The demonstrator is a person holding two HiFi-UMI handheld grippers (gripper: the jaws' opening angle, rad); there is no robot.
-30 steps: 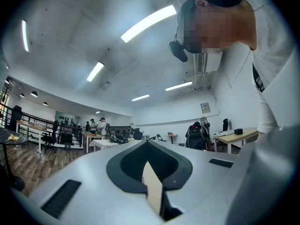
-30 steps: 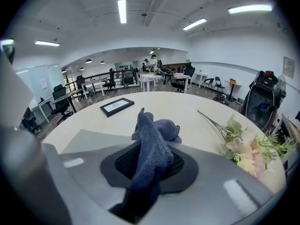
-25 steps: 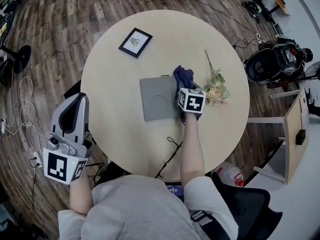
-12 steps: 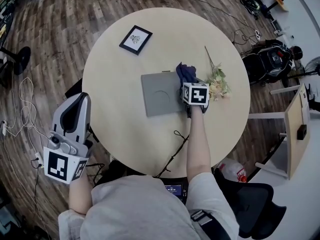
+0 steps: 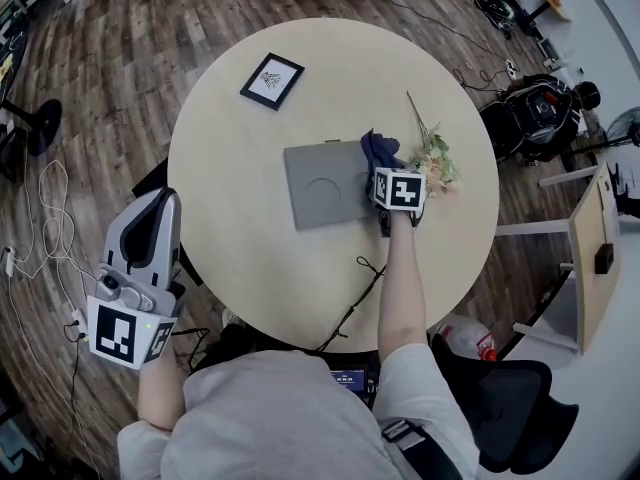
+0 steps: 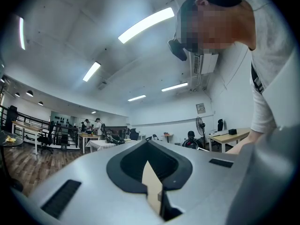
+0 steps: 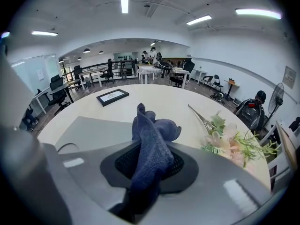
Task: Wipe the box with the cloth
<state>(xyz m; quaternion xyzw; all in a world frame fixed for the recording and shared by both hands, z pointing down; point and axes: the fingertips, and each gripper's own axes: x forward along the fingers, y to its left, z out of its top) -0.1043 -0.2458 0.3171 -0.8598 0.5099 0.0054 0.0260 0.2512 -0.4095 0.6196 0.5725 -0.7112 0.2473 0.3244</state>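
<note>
A flat grey box (image 5: 322, 184) with a round mark on its lid lies at the middle of the round table (image 5: 230, 218). My right gripper (image 5: 381, 173) is at the box's right edge, shut on a dark blue cloth (image 5: 377, 149). In the right gripper view the cloth (image 7: 152, 139) bunches up out of the right gripper (image 7: 149, 165), with the box (image 7: 91, 131) to its left. My left gripper (image 5: 156, 208) is held off the table at the lower left, tilted upward. The left gripper (image 6: 151, 146) is shut and empty there, facing the ceiling.
A small black picture frame (image 5: 272, 80) lies at the far left of the table, and pale flowers (image 5: 432, 164) lie just right of the cloth. A black cable (image 5: 350, 298) hangs over the near edge. A chair and desk stand to the right.
My right gripper has shifted slightly to the right with the cloth, along the box's right edge. The left gripper has stayed where it was.
</note>
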